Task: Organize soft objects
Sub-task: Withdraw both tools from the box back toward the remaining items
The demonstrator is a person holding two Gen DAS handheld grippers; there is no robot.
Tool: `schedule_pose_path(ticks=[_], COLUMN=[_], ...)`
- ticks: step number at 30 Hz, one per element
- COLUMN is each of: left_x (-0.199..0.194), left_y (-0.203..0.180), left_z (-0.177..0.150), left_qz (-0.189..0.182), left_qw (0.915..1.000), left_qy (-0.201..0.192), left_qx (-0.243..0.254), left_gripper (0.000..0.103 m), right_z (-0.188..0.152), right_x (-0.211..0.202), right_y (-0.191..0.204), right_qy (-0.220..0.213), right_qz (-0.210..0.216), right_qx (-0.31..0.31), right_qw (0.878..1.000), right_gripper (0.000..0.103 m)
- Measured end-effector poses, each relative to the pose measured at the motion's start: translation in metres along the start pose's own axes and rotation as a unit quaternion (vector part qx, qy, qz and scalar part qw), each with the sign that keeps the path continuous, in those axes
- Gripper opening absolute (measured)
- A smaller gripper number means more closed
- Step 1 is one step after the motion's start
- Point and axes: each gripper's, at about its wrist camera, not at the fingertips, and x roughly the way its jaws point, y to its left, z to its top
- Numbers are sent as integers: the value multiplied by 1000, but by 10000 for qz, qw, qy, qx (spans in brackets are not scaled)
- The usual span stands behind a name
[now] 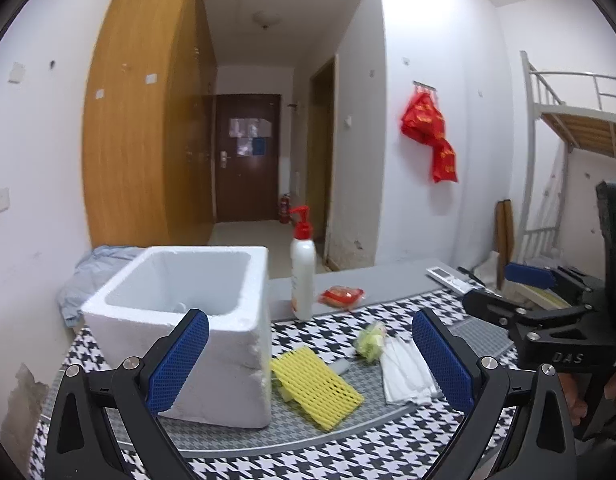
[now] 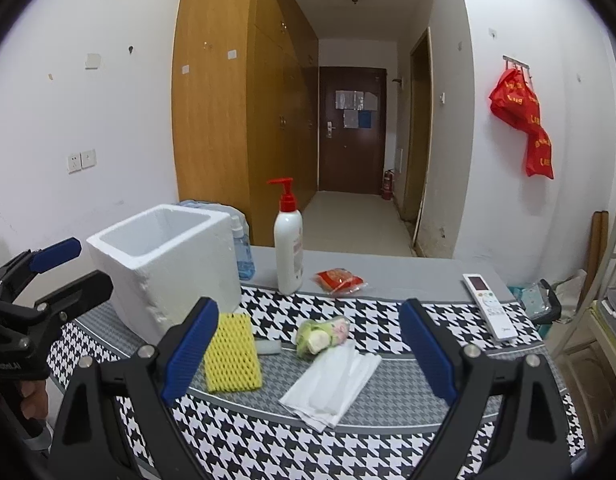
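Observation:
A white foam box (image 1: 187,320) (image 2: 167,268) stands open on the houndstooth table cloth. To its right lie a yellow foam net (image 1: 316,388) (image 2: 231,354), a small green and pink soft bundle (image 1: 370,340) (image 2: 322,336), and a folded white cloth (image 1: 406,376) (image 2: 332,384). My left gripper (image 1: 310,364) is open above the yellow net, empty. My right gripper (image 2: 308,354) is open above the bundle and white cloth, empty. Each gripper shows at the edge of the other's view.
A white pump bottle (image 1: 302,276) (image 2: 288,248) with a red top stands behind the soft things. A red packet (image 1: 342,297) (image 2: 340,280) lies beside it. A remote control (image 2: 488,304) lies at the right. A small blue bottle (image 2: 242,252) stands behind the box.

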Motion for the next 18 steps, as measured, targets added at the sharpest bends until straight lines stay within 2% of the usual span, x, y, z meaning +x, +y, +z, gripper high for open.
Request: schedule_pose_path(ticks=[6,18], left_x=[5,27], left_y=[-6,-12], left_z=[-16,-37], left_qz=[-99,-254], left_qw=[9998,9977], left_qy=[121,619], left_qx=[-87,-66], left_gripper=[102,102], right_z=[-10,-30], right_x=[1,11], right_y=[-7,-16], right_qy=[104,382], right_qz=[-56,-261], right_qx=[106,198], right_qw=[9999,9987], right_gripper=[94,94])
